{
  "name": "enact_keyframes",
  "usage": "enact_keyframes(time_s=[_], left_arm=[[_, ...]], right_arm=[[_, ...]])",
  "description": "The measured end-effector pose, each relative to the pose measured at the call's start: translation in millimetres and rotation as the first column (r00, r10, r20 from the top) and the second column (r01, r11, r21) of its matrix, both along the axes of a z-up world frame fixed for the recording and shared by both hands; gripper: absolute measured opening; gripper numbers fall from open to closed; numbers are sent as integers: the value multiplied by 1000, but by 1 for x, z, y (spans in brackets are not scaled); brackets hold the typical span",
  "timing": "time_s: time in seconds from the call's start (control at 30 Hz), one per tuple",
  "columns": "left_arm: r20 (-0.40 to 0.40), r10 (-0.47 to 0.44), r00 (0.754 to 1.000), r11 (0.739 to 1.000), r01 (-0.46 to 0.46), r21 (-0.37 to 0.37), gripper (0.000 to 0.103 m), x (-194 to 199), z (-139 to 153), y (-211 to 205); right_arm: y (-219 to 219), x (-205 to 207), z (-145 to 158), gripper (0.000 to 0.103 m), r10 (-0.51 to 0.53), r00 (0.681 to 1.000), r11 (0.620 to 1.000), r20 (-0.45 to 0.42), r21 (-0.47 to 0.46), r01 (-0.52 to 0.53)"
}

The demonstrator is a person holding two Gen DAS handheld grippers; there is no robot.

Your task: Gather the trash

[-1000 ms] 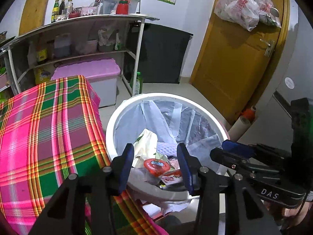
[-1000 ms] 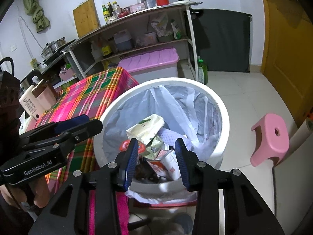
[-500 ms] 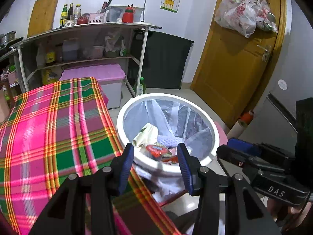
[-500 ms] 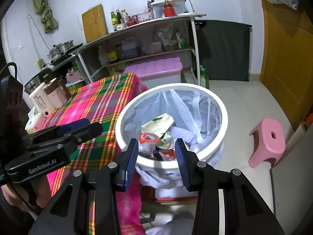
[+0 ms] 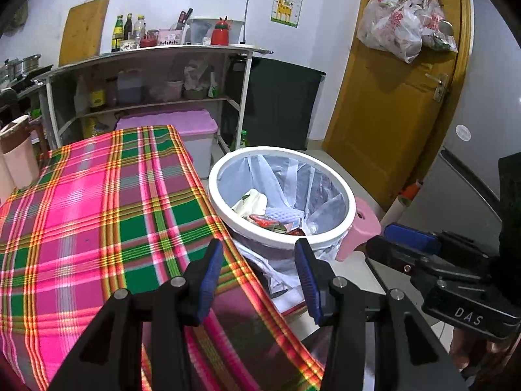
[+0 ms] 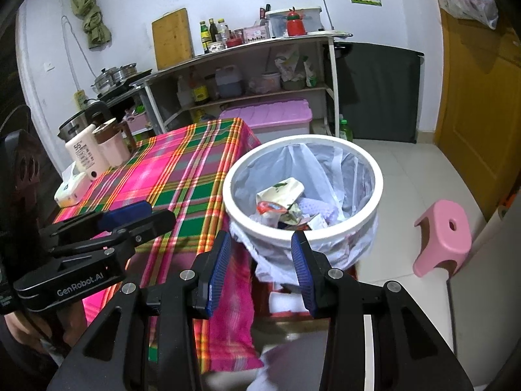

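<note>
Trash in the bin, both my tools empty above the plaid bench

My left tool (image 5: 259, 273) and right tool (image 6: 260, 264) hang with jaws parted and nothing between them. The white bin (image 6: 374, 195) stands upright on the floor just right of the bench (image 5: 97, 202), its mouth facing up, its long axis vertical, liner bag draped over the rim. Wrappers (image 6: 280, 192) lie heaped inside. I see no loose trash on the bench's bare cloth, so I judge collecting largely done; lifting or tying the liner may remain. A pink stool (image 6: 443, 238) sits right of the bin.
</note>
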State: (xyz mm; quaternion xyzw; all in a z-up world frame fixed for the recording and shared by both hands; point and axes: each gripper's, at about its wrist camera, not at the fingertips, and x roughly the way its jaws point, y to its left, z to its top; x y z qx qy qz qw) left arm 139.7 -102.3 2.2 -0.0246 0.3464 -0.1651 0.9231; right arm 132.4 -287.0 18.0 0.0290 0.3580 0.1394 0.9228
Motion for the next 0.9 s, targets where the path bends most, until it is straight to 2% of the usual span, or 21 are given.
enact_keyframes(time_s=[0.43,0.9], left_arm=[[34,23,999,1000,-23,8,48,-41,3,5],[26,49,998,999,-50,17,48,-53,2,6]], right_arm=[[8,-35,3,40,13,999,1000,31,-25,-12],[8,-47,4,40,15,999,1000,41,-24,-14]])
